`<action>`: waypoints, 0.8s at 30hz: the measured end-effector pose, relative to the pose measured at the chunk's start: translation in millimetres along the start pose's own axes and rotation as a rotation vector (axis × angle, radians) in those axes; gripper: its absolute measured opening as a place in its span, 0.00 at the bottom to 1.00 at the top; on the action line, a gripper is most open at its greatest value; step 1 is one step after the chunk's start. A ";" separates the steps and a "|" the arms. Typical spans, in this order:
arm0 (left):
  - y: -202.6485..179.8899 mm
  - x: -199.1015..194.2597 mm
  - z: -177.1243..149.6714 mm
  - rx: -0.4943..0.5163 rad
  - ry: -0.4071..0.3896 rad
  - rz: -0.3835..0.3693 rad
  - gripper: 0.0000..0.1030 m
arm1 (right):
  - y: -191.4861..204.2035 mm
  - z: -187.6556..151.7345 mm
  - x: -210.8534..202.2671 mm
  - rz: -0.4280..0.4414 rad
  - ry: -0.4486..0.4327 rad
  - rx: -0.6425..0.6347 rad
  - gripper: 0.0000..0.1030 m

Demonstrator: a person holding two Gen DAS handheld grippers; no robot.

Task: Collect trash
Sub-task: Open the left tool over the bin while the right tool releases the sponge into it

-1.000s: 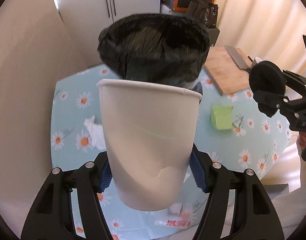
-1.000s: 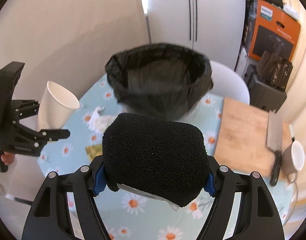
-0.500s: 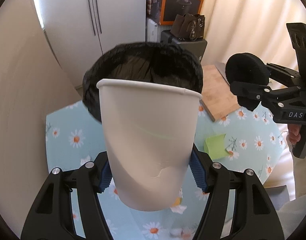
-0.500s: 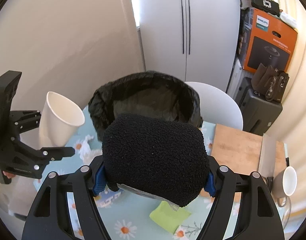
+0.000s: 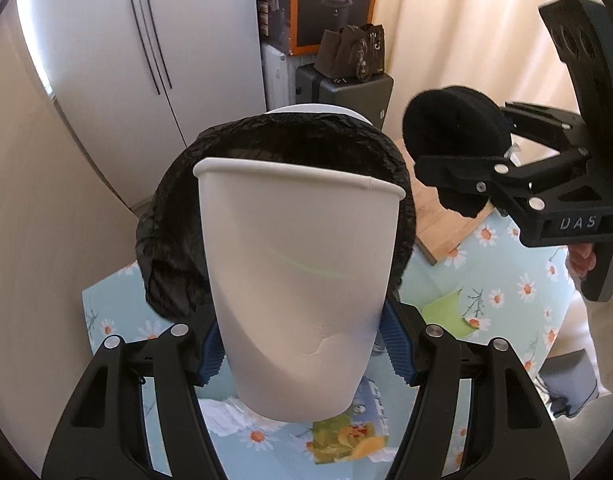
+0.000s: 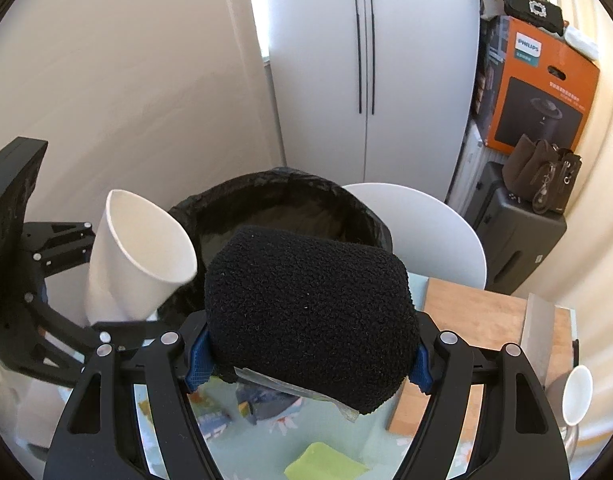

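Note:
My left gripper [image 5: 302,354] is shut on a dented white paper cup [image 5: 298,276], held above the table and tilted toward a bin lined with a black bag [image 5: 174,248]. From the right wrist view the same cup [image 6: 134,256] hangs at the bin's [image 6: 282,200] left rim. My right gripper [image 6: 306,364] is shut on a black fuzzy sponge [image 6: 310,320] with clear film under it, just in front of the bin. In the left wrist view that sponge [image 5: 454,136] is up at the right, beside the bin.
The daisy-print tablecloth [image 5: 502,284] carries a green paper scrap [image 5: 446,312], a snack wrapper [image 5: 346,440] and crumpled tissue [image 5: 222,416]. A wooden board [image 6: 478,320] with a cleaver [image 6: 538,332] and a mug [image 6: 578,396] lie right. A white chair [image 6: 426,232] stands behind the bin.
Both grippers have moved toward the bin and risen a little, still holding the cup and the sponge. The bin now sits lower and closer in both views.

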State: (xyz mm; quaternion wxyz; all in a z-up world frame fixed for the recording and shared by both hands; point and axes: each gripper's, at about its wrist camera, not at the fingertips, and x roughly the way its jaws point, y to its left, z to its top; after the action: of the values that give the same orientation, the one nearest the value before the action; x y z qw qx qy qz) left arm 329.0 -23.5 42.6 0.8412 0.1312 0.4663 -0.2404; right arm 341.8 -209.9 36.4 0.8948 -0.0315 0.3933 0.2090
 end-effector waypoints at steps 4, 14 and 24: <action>6.7 14.5 5.9 -0.010 0.017 -0.001 0.63 | -4.2 8.0 10.6 0.007 0.002 0.009 0.68; 20.0 27.2 12.0 -0.031 -0.007 0.065 0.82 | -1.8 26.0 12.5 -0.008 -0.095 0.009 0.84; 17.9 14.1 -6.6 -0.099 -0.035 0.056 0.90 | 3.3 19.2 1.9 -0.017 -0.094 -0.021 0.85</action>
State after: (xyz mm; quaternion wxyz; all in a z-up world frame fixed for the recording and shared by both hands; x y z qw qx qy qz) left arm 340.0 -9.3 27.1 0.8611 0.0980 0.4588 -0.1957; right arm 354.9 -202.0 48.7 0.9136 -0.0343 0.3484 0.2066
